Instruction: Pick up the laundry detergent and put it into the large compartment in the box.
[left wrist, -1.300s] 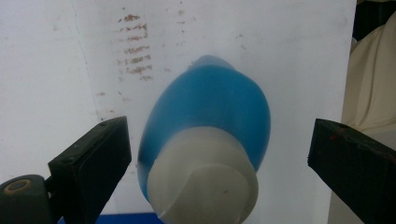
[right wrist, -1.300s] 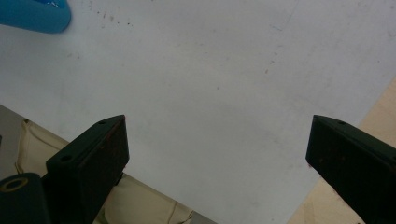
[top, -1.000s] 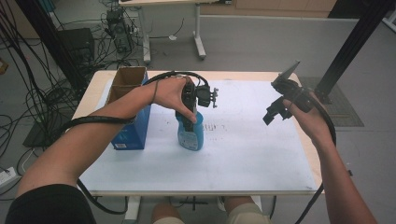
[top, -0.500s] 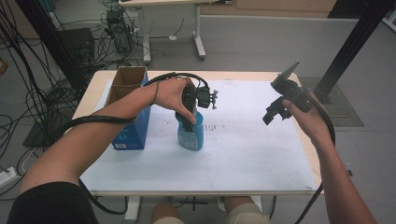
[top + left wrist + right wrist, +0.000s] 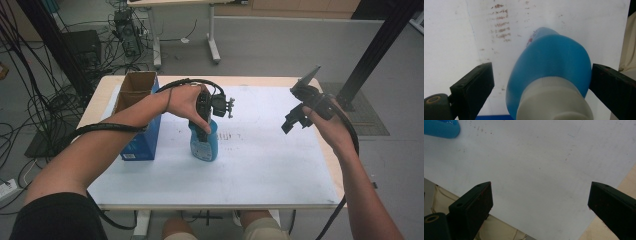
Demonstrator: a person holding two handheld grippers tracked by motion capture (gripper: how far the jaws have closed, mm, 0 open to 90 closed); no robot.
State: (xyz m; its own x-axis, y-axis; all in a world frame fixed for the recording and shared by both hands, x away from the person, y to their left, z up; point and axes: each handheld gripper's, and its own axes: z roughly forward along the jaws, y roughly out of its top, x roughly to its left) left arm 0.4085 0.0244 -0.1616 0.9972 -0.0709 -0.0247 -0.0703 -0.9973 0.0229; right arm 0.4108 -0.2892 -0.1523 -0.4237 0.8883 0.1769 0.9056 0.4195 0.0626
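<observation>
The left gripper (image 5: 540,82), jaws spread wide, stays poised over the blue bottle (image 5: 204,142) beside the cardboard box (image 5: 137,100), unchanged, grasp apparently still pending.

left tongs (image 5: 541,82) gaping (pointing down) | right tongs (image 5: 540,202) raised, gaping

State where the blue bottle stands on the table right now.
In the high view the blue bottle stands upright on the white sheet, left of centre, just right of the blue cardboard box, with the left hand-held gripper over its top.
</observation>
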